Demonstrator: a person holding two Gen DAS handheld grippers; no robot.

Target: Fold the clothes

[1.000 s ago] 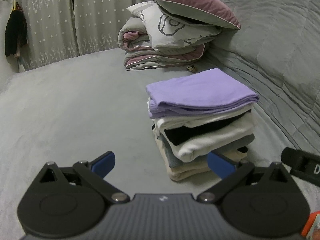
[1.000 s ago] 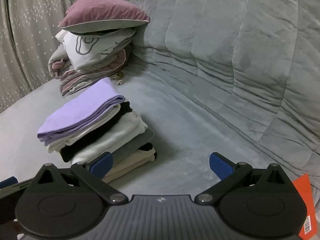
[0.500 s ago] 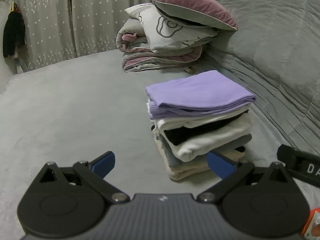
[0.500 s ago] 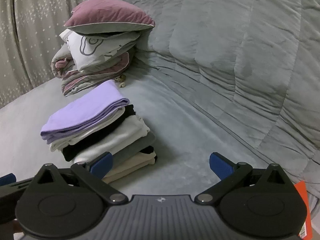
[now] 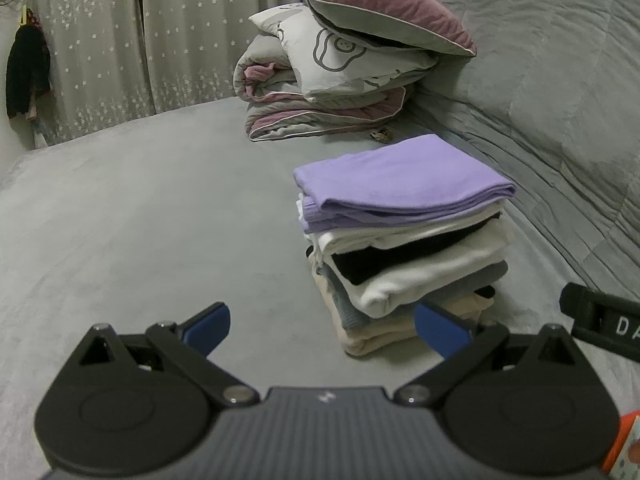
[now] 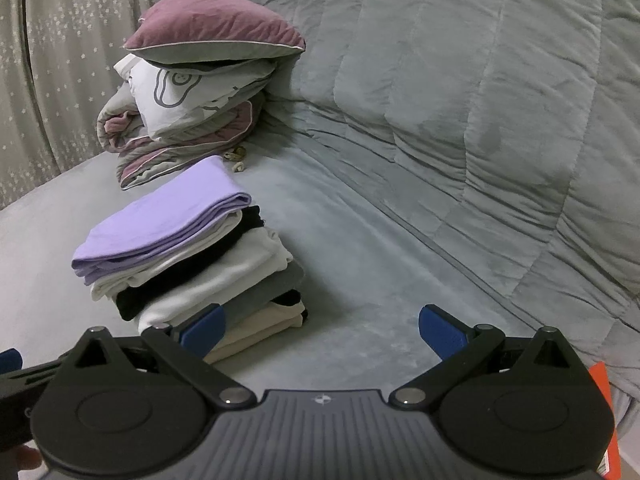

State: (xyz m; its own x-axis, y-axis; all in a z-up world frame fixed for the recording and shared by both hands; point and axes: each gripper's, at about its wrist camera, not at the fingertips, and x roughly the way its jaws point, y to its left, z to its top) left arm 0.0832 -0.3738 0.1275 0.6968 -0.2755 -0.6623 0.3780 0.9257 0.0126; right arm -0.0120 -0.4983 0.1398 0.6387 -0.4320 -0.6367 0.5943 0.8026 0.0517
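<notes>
A stack of folded clothes [image 5: 404, 240] sits on the grey bed, with a purple garment [image 5: 400, 178] on top and white, black, grey and cream layers below. It also shows in the right wrist view [image 6: 188, 264], purple garment [image 6: 160, 220] on top. My left gripper [image 5: 322, 326] is open and empty, just in front of the stack's near left corner. My right gripper [image 6: 320, 330] is open and empty, just right of the stack's near end. Part of the right gripper's body [image 5: 600, 320] shows at the left wrist view's right edge.
A pile of folded quilts and pillows [image 5: 352, 64] with a maroon pillow on top stands behind the stack, also in the right wrist view [image 6: 200, 80]. A grey quilted headboard cover [image 6: 460, 100] rises on the right. Star-print curtains [image 5: 120, 40] hang at the back, with dark clothing [image 5: 26, 74] hanging at the left.
Both grippers have pulled back slightly from the stack and risen a little; the stack looks a bit farther off. Both stay open and empty.
</notes>
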